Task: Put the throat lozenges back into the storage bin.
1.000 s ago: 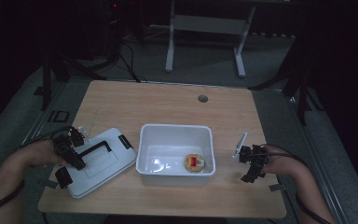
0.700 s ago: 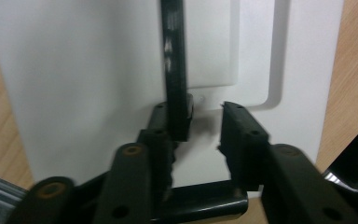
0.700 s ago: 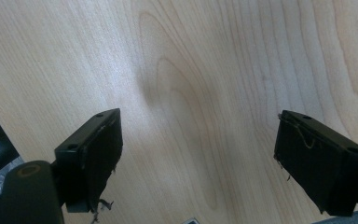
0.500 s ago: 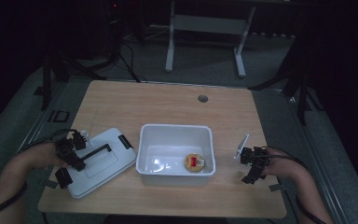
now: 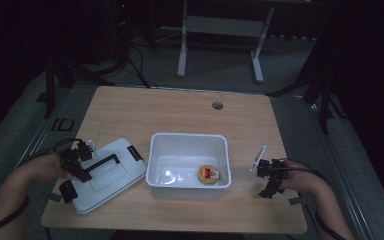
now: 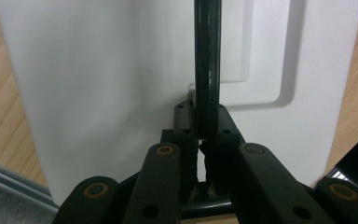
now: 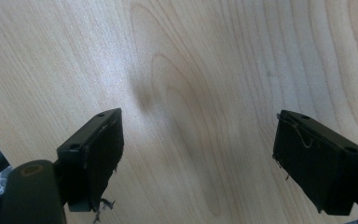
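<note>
A white lid [image 5: 105,175] with a black handle [image 5: 101,162] lies flat on the table's left, beside an open white bin [image 5: 190,165]. Inside the bin rests a small round yellow-and-red item [image 5: 208,174]. My left gripper [image 5: 75,167] is shut on the near end of the lid's handle [image 6: 207,74]; its jaws pinch the black bar from both sides over the lid [image 6: 98,84]. To the right of the bin my right gripper [image 5: 270,177] stands open above bare wood, with nothing between its fingertips [image 7: 98,154].
The wooden table [image 5: 180,115] has a round cable hole [image 5: 217,105] at the back. Its front edge lies close below both hands. Black clips [image 5: 135,154] sit on the lid's ends. Dark floor and stand legs lie beyond the table.
The left gripper has settled slightly lower and closer on the lid's handle. The right gripper has barely moved.
</note>
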### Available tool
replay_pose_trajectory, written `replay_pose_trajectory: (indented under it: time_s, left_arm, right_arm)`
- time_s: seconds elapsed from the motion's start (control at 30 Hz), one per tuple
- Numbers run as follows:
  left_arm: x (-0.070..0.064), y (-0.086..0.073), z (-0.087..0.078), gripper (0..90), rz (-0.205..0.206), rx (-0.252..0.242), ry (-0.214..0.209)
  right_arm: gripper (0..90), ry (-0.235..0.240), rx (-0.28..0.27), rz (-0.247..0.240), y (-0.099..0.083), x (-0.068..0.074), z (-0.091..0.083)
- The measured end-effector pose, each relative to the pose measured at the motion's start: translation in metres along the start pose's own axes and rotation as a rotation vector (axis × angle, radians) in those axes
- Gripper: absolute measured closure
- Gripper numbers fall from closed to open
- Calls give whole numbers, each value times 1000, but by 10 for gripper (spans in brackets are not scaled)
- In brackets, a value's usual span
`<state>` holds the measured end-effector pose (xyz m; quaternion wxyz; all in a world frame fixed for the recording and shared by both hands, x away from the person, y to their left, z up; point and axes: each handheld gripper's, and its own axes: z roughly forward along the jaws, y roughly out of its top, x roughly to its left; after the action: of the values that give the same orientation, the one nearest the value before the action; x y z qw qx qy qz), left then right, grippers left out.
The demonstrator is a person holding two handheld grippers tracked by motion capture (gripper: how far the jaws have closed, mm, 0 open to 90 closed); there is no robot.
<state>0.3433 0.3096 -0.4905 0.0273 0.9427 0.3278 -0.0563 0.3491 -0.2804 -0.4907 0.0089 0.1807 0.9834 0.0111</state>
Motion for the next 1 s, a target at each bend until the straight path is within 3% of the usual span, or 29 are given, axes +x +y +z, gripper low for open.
replay_pose_trajectory:
  time_s: [0.47,1.0]
  left_arm:
    - [-4,-6,-28,837,7,-17,-1]
    - [-9,-10,-71,837,15,-55,61]
  right_arm:
    - [159,-14,-13,4,-1,1,-8]
    - [162,-13,-18,12,-4,1,-8]
